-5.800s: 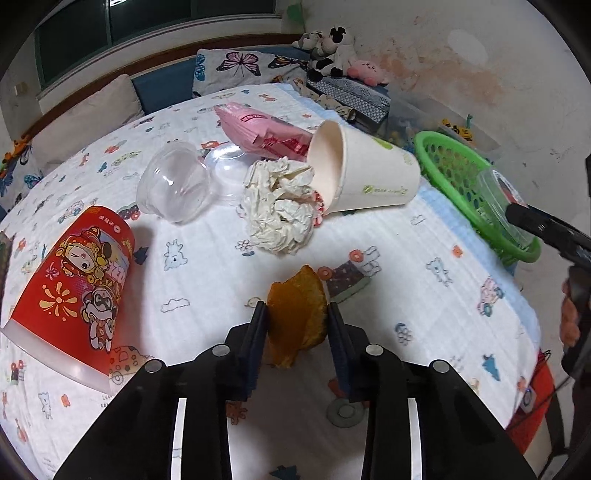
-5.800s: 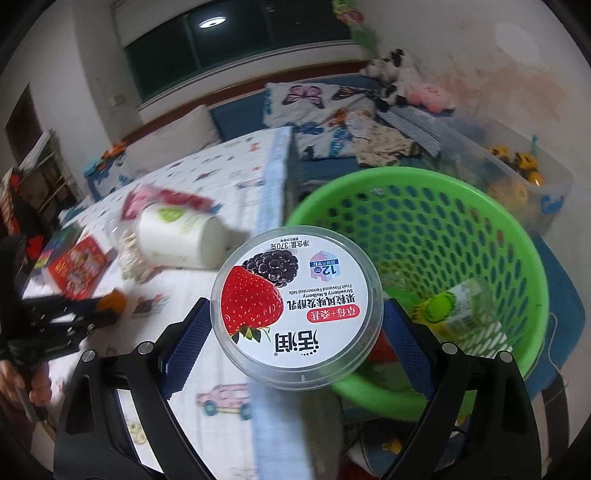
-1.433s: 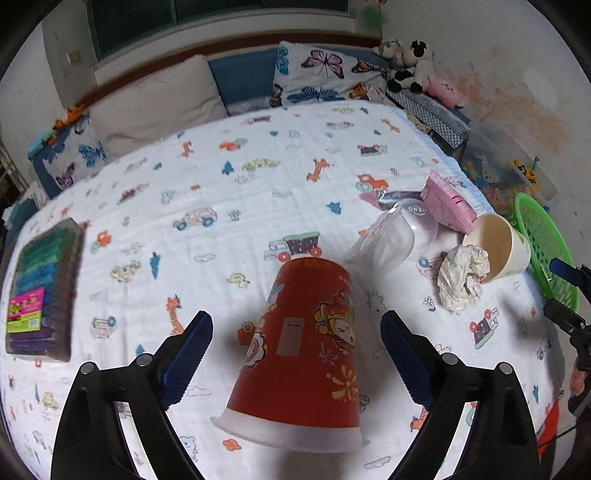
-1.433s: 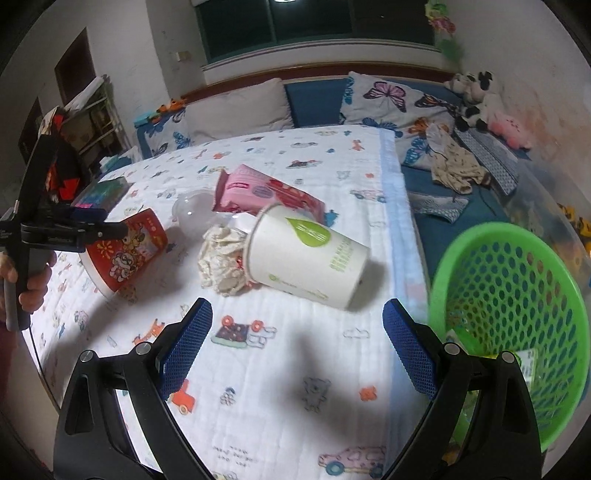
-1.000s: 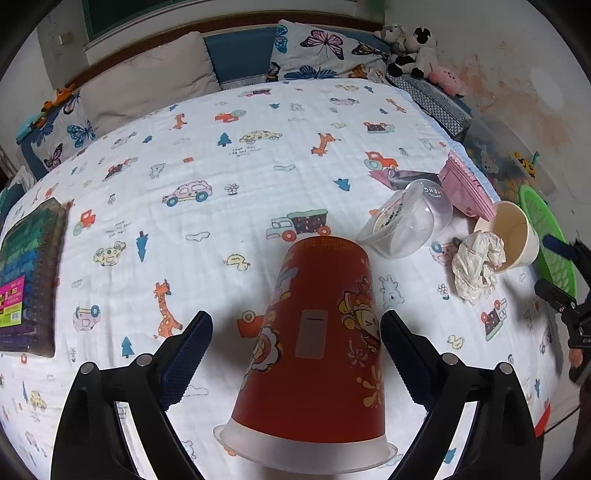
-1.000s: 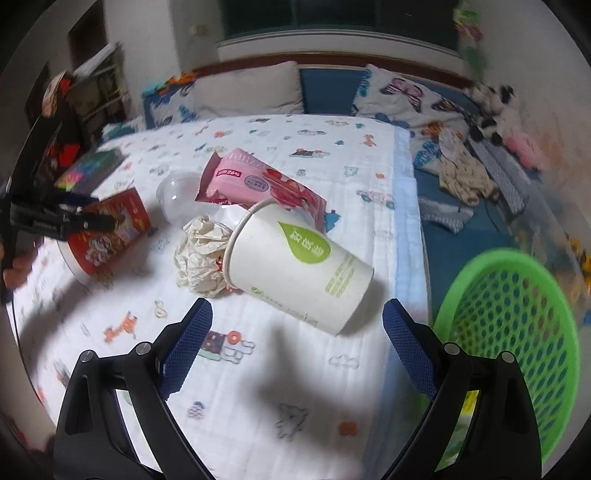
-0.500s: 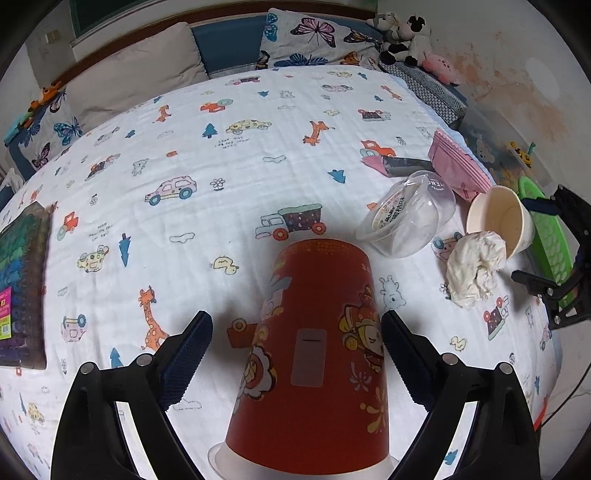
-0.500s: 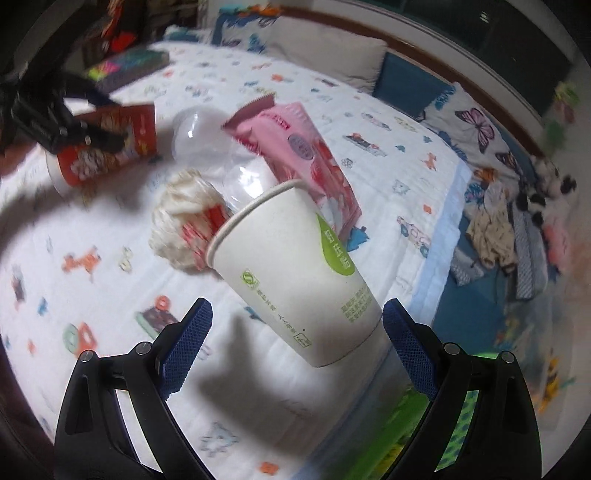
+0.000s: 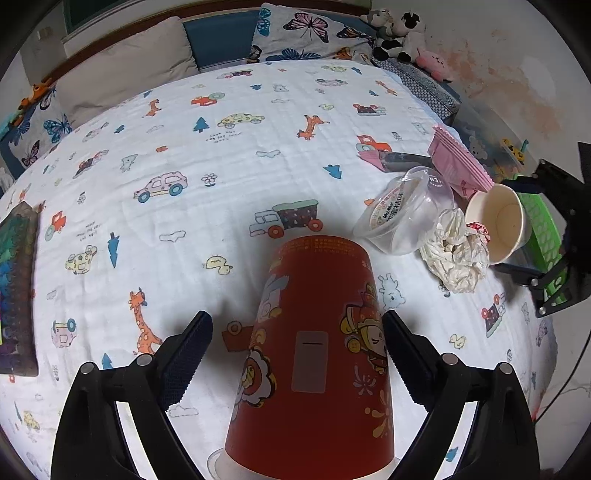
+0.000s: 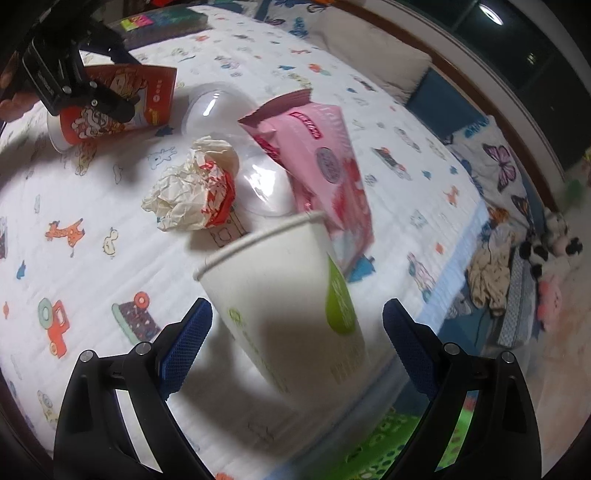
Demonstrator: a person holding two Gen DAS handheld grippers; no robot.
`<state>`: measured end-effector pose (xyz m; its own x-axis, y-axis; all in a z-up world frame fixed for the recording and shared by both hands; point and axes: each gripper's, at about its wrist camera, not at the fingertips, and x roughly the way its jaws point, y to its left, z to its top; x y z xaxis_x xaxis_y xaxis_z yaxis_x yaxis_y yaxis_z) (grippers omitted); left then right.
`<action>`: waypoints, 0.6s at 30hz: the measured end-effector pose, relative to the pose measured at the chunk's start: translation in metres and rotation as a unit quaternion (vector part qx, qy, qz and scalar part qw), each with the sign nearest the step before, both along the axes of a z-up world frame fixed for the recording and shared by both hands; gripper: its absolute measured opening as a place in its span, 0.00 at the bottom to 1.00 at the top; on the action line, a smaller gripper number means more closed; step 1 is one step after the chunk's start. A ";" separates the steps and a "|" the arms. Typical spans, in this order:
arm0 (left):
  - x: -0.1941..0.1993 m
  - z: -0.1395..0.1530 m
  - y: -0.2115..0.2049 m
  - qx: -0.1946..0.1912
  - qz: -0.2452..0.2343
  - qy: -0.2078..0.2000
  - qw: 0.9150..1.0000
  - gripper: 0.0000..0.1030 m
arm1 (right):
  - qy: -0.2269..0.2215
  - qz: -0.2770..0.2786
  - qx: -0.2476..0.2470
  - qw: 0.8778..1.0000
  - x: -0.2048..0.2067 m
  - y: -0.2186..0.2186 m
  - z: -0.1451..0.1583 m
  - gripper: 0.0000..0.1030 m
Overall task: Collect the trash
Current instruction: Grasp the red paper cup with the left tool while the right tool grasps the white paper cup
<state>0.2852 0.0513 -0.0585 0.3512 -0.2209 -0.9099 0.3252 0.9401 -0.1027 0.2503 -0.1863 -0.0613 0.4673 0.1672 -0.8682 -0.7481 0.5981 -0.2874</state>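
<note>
A red printed paper cup [image 9: 314,350] lies on its side on the cartoon-print bed sheet [image 9: 221,155], base away from me. My left gripper [image 9: 295,321] is open and straddles it, with a gap at the left pad. A white paper cup with a green leaf mark [image 10: 288,302] lies near the bed's edge, between the fingers of my open right gripper [image 10: 297,306], which do not press on it. Beside it lie crumpled paper [image 10: 192,199], a clear plastic cup [image 9: 406,214], a clear lid [image 10: 266,188] and a pink packet [image 10: 325,162].
A green basket [image 9: 543,236] stands off the bed's right edge, just past the white cup. A dark flat box with colourful stripes [image 9: 14,288] lies at the sheet's left side. Pillows [image 9: 122,77] and plush toys [image 9: 402,29] line the far end.
My right gripper has rolled and closed in on the white cup, which now fills the space between its fingers. The left gripper has stayed over the red cup.
</note>
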 end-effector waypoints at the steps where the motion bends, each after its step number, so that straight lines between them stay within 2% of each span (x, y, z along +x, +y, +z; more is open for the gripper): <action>1: 0.000 0.000 0.000 0.000 -0.001 0.001 1.000 0.87 | 0.000 0.000 -0.001 1.000 0.000 0.002 -0.001 0.89; 3: 0.001 -0.001 0.000 0.000 -0.003 0.005 1.000 0.87 | -0.001 -0.001 0.001 1.000 0.000 0.005 -0.003 0.84; 4: 0.000 0.000 0.000 -0.002 -0.004 0.006 1.000 0.87 | 0.001 -0.004 0.000 1.000 0.000 0.006 -0.004 0.78; 10: -0.002 -0.002 -0.006 0.001 -0.013 0.006 1.000 0.86 | -0.010 -0.035 0.022 0.999 -0.010 -0.003 0.005 0.76; 12: -0.004 -0.001 -0.009 0.005 -0.017 0.002 1.000 0.81 | -0.011 -0.054 0.036 0.998 -0.015 -0.010 0.010 0.74; 14: -0.005 -0.002 -0.012 0.005 -0.021 0.005 1.000 0.71 | -0.012 -0.071 0.054 0.996 -0.020 -0.017 0.015 0.73; 16: -0.007 -0.003 -0.017 0.006 -0.026 0.007 1.000 0.65 | -0.014 -0.092 0.076 0.993 -0.027 -0.025 0.021 0.72; 18: -0.009 -0.002 -0.020 0.015 -0.026 -0.001 1.000 0.64 | -0.013 -0.110 0.098 0.989 -0.035 -0.032 0.026 0.71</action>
